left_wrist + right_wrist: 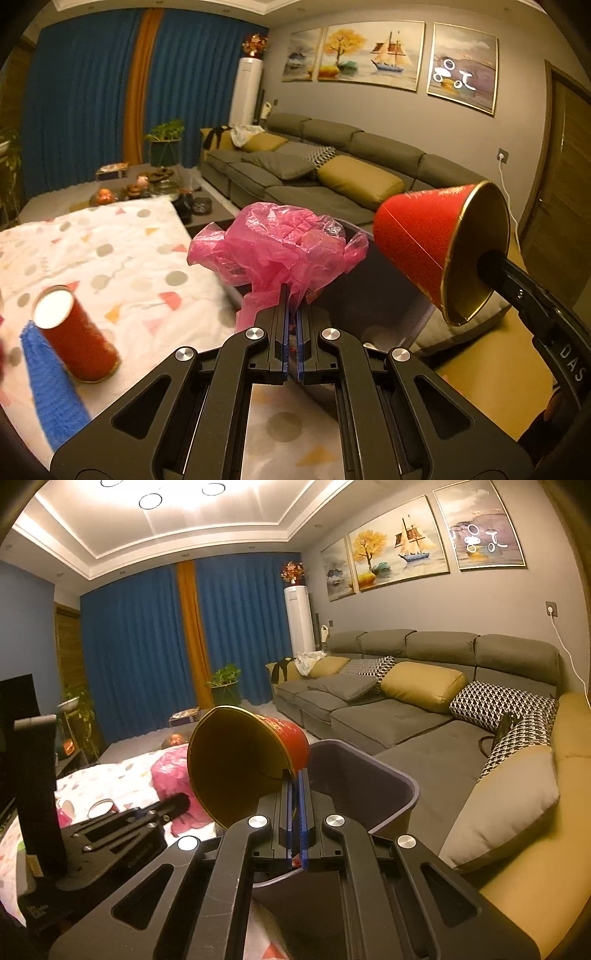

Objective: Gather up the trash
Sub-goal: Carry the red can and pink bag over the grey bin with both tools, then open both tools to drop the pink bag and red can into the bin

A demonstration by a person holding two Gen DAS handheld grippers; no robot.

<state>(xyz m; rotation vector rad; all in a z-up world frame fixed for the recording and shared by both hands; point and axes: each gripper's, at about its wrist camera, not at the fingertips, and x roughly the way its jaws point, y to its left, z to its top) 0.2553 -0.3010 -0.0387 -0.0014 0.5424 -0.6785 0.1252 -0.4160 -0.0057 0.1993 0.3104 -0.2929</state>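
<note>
Living room, patterned desk (110, 258) | your left gripper (291, 317) jaws clench pink bag (280, 243) | your right gripper (295, 794) jaws clench red cup (251, 757) rim | bin (388, 794) just beyond both.

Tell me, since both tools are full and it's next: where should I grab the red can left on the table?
Take the red can across its round side wall near the white top end, coming from above. It leans tilted against the blue cloth, so the base is crowded; the upper wall is bare.
</note>
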